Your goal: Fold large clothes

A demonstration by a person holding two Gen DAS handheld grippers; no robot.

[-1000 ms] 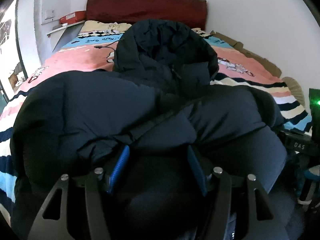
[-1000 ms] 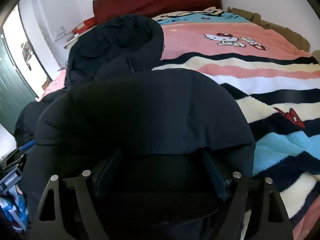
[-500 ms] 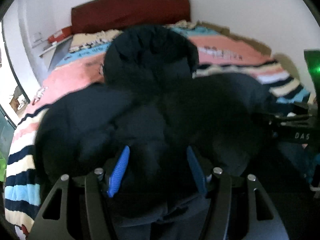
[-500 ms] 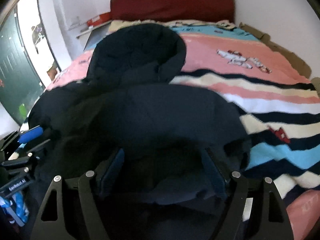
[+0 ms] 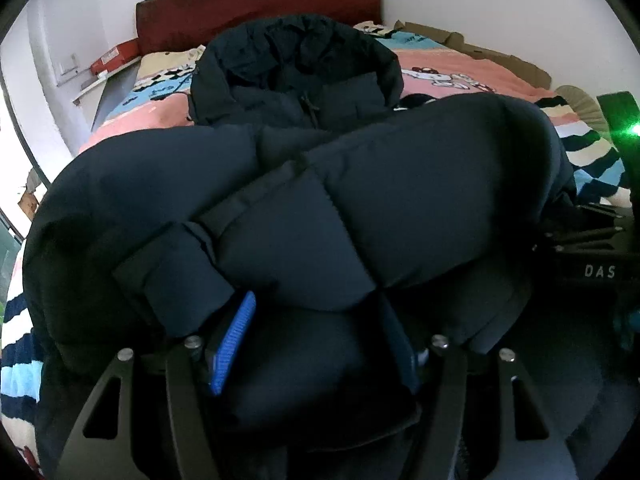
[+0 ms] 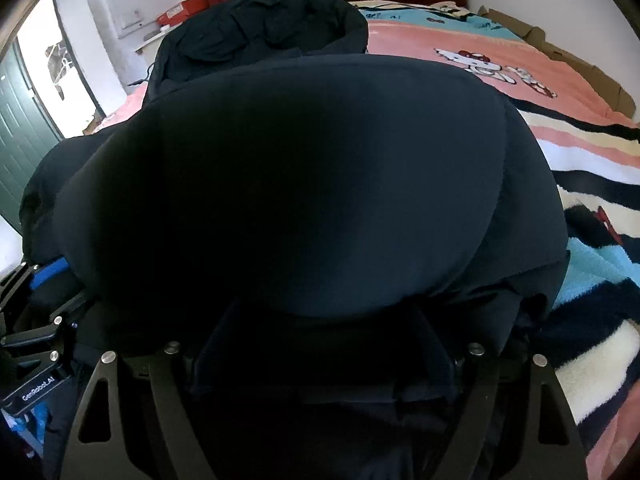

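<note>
L hand-held gripper [image 5: 316, 344]: jaws opening, w/ a thick fold of the dark navy hooded puffer jacket [image 5: 320, 208] bulging between the blue pads. Jacket lies on the striped pink cartoon blanket [image 5: 460, 76] of the bed, hood at 12 o'clock. R hand-held gripper [image 6: 320, 360]: jaws wide, clamped on bunched hem. Judgement: soft, bulky, light, slick shell, springs back; grip hem seam, deep bite.

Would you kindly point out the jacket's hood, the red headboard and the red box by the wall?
hood [image 5: 296, 52], left wrist view, its dark crown.
headboard [image 5: 256, 4], left wrist view, its front face.
red box [image 5: 116, 56], left wrist view, its side.
</note>
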